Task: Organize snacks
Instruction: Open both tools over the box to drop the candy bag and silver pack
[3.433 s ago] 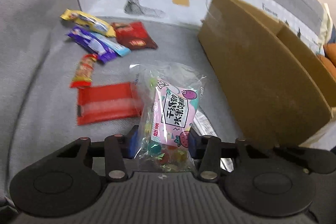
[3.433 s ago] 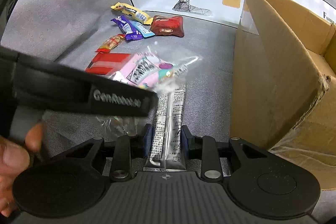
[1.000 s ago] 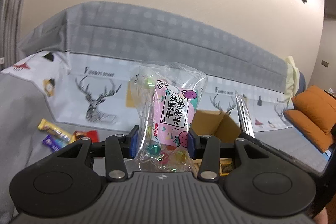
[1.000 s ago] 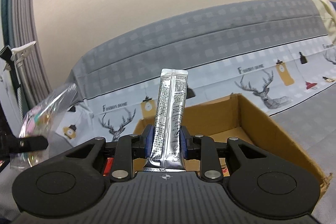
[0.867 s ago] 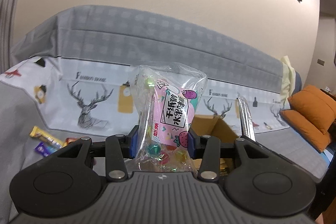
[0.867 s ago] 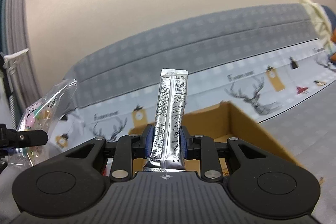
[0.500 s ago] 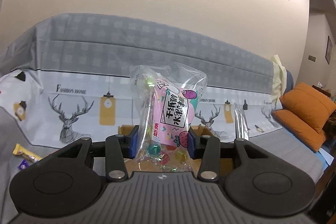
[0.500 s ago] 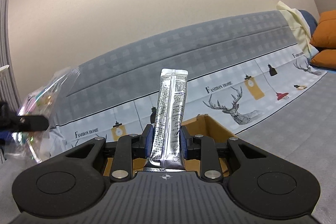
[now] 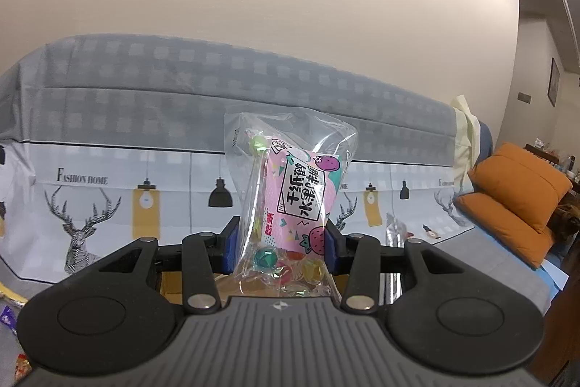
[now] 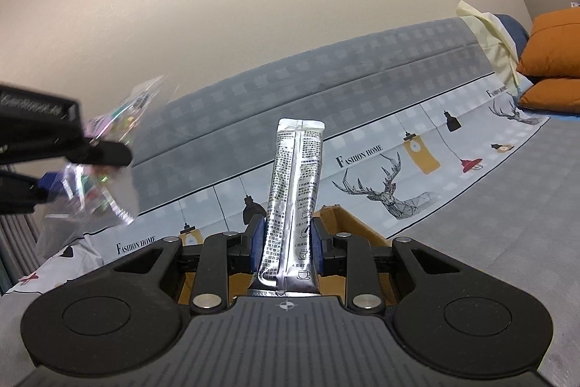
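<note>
My left gripper [image 9: 282, 243] is shut on a clear candy bag [image 9: 290, 202] with a pink label, held upright high above the sofa. My right gripper [image 10: 286, 242] is shut on a silver stick sachet [image 10: 293, 202], also upright. The cardboard box [image 10: 348, 223] shows only as slivers behind the right fingers and under the left gripper [image 9: 174, 285]. In the right wrist view the left gripper [image 10: 54, 147] with the candy bag [image 10: 105, 173] is at the left. The silver sachet [image 9: 393, 234] peeks in at the right of the left wrist view.
The sofa back with grey and deer-print cover [image 9: 108, 169] fills the background. Orange cushions [image 9: 514, 202] lie at the right. A few snack wrappers [image 9: 9, 314] show at the far left edge. The grey seat [image 10: 525, 205] stretches right of the box.
Both grippers lifted their snacks off the sofa seat and swung right, over the box. Over the last second the views kept panning right, and the loose snacks slid out of sight to the left.
</note>
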Tool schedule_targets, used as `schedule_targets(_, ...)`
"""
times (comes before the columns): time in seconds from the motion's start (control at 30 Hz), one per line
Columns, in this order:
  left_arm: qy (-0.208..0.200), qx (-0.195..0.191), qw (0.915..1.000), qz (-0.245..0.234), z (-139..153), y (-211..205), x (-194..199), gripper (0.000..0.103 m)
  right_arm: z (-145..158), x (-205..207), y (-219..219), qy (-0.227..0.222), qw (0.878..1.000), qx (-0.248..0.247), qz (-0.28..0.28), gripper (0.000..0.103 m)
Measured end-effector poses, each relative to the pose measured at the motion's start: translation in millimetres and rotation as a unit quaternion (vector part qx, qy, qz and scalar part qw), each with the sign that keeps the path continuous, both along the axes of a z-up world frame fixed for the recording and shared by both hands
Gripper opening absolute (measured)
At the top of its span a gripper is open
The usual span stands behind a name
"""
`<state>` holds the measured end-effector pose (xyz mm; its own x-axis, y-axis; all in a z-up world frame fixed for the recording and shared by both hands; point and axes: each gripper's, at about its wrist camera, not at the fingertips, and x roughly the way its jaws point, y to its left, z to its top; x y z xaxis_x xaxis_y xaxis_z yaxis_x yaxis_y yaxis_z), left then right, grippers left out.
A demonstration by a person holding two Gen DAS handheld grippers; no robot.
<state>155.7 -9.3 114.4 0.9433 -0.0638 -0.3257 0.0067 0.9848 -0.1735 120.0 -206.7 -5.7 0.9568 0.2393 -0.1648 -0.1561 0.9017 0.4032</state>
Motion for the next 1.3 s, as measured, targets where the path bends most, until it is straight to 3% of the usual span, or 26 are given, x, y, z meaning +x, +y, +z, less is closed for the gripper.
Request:
schedule_targets(0.83, -0.003, 0.006, 1.0000, -0.004, 3, -9, 21, 0.049, -2, 3, 3, 0.004, 1.000, -0.009, 0.009, 0.029)
schedule_targets(0.97, -0.005, 0.007, 1.0000, -0.003, 3, -9, 22, 0.053, -2, 5, 4, 0.005, 1.000, -0.012, 0.012, 0.030)
schedule_targets(1.03, 0.005, 0.006, 1.0000, -0.004, 3, -8, 26, 0.070, -3, 7, 6, 0.010, 1.000, -0.016, 0.017, 0.033)
schedule_targets(1.07, 0.016, 0.006, 0.9999, -0.003, 2, -8, 28, 0.088, -4, 10, 8, 0.020, 0.999, -0.018, 0.026, 0.043)
schedule_targets(1.1, 0.023, 0.004, 0.9997, -0.001, 2, -8, 30, 0.089, -6, 13, 11, 0.033, 0.999, -0.022, 0.034, 0.064)
schedule_targets(1.17, 0.025, 0.000, 0.9997, -0.001, -1, -4, 27, 0.089, -6, 13, 15, 0.034, 0.998, -0.034, 0.029, 0.079)
schedule_targets(1.3, 0.019, 0.006, 0.9998, 0.001, -4, 0, 17, 0.089, -7, 14, 17, 0.038, 0.998, -0.037, 0.035, 0.079)
